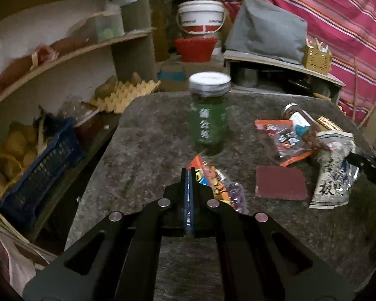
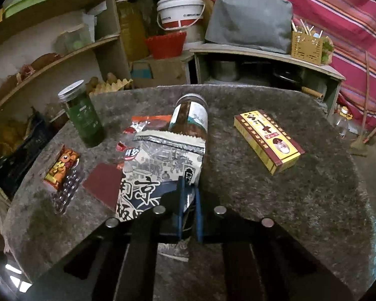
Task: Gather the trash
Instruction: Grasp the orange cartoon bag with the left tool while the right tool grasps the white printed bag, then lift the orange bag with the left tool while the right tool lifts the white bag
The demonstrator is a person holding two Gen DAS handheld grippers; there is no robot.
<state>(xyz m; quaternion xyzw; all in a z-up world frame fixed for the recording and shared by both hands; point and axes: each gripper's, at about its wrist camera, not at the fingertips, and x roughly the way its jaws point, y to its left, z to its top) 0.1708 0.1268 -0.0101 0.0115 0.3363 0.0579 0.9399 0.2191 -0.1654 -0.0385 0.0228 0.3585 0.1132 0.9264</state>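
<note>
Our right claw is clenched on the near end of the grey printed foil bag, its blue pads pinching the crinkled film. The bag's long axis runs straight away from the claw toward the far edge of the tabletop, where its serrated silver top lies over the brown bottle lying on its side. We judge that a lift here would have to peel the bag off that bottle without rolling it.

Our left claw has its jaws pressed together with nothing visibly between them; its tips hover just over the orange candy wrapper, which lies slightly to the right of the tips, slanting away toward the near edge. Of the two claws, the left is plainly the nearer to this piece.

Outward from there: a flat dark-red pad lies between the wrapper and the foil bag, matte and rectangular. A glossy red snack packet sits beyond it, partly under the bottle. The green jar with a silver lid stands upright toward the far left of the tabletop. A rigid yellow-and-red carton lies alone toward the right edge. The tabletop itself looks like speckled grey felt.
</note>
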